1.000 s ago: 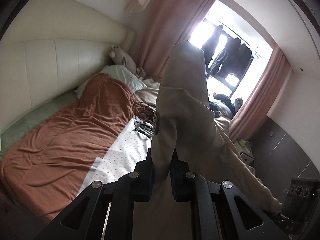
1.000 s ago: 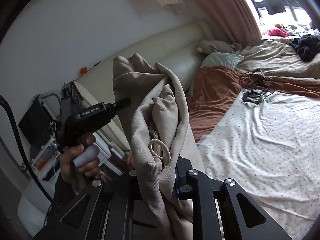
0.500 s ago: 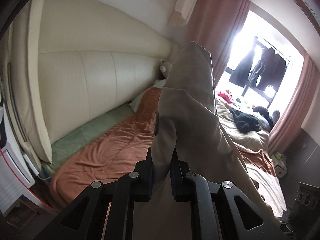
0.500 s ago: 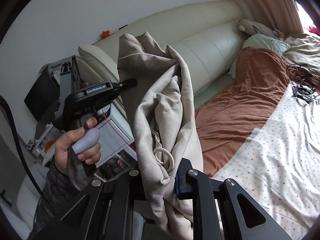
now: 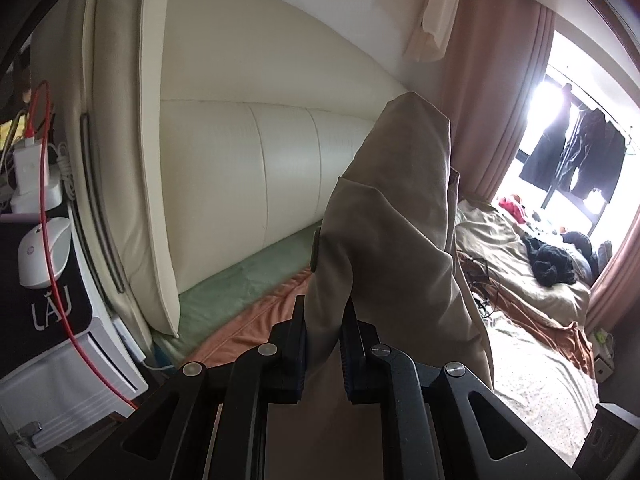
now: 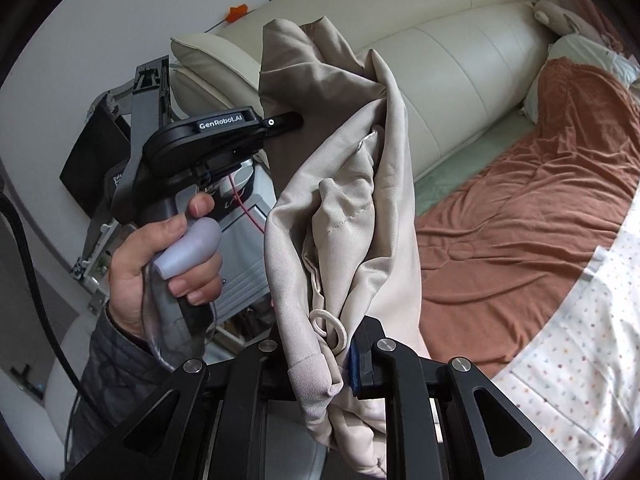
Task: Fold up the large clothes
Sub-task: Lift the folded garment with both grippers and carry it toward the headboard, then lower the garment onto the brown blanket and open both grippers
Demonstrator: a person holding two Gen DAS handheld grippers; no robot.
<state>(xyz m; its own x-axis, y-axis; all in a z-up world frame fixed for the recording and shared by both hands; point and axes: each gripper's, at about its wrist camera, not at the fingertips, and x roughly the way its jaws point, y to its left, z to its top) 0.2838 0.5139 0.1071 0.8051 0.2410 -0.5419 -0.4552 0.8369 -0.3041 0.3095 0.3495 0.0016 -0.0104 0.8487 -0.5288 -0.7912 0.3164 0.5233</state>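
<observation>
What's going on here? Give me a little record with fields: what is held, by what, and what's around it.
Held item: beige garment, bunched, lifted above the bed
Left hand-held gripper: shut on a fold of the garment
Right hand-held gripper: shut on the garment near a cord loop
Person's hand: grips the left handle
Below: rust blanket and dotted sheet
Behind: cream headboard
Fold: not yet laid flat

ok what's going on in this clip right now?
A person is holding a beige garment up in the air with both hand-held tools. The left tool is shut on one part of the cloth, the right tool on a bunched part with a drawstring loop. It hangs beside the bed, not laid out or folded yet.
</observation>
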